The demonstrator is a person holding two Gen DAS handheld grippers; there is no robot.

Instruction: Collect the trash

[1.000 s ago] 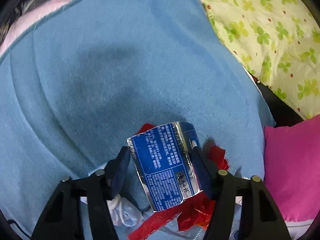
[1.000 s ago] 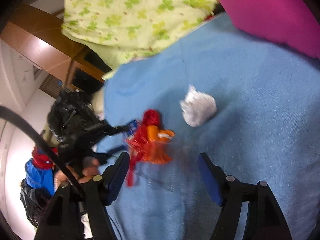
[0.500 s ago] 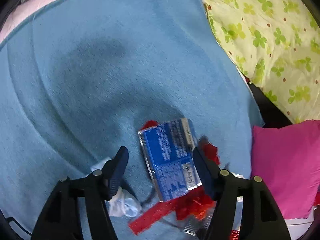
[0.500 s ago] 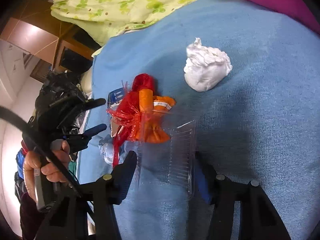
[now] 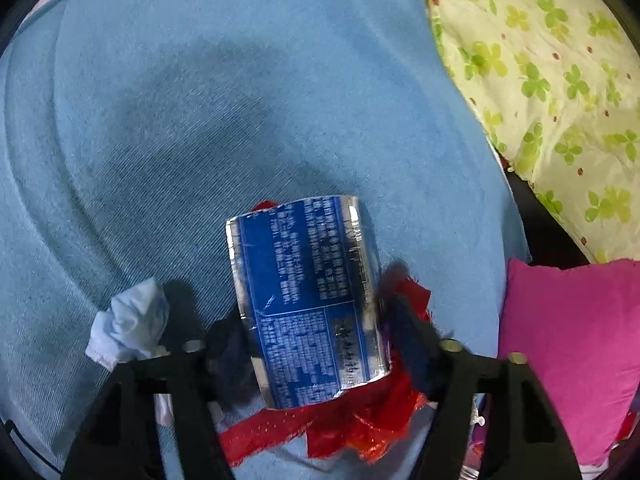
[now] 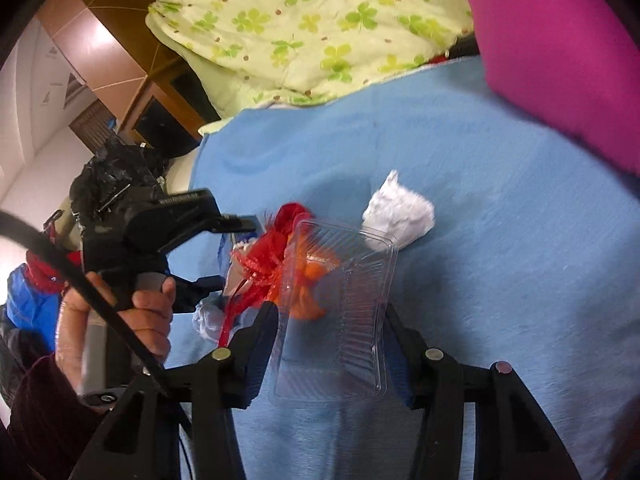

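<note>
Both grippers hold trash above a blue blanket.

The left gripper [image 5: 310, 332] has its jaws closed on a blue foil wrapper [image 5: 306, 300], which stands upright between them over the blue blanket [image 5: 200, 120]. Under it lie a red plastic scrap [image 5: 320, 424] and, just beside the left jaw, a crumpled pale tissue [image 5: 128, 324]. The right gripper [image 6: 328, 344] has its jaws pressed on a clear plastic tray [image 6: 340, 312], lifted and tilted in front of an orange wrapper [image 6: 308, 272]. A white paper wad [image 6: 400, 216] rests on the blanket near the tray's far corner. A green clover quilt [image 6: 304, 28] and a pink pillow [image 6: 560, 52] border the blanket.
</note>
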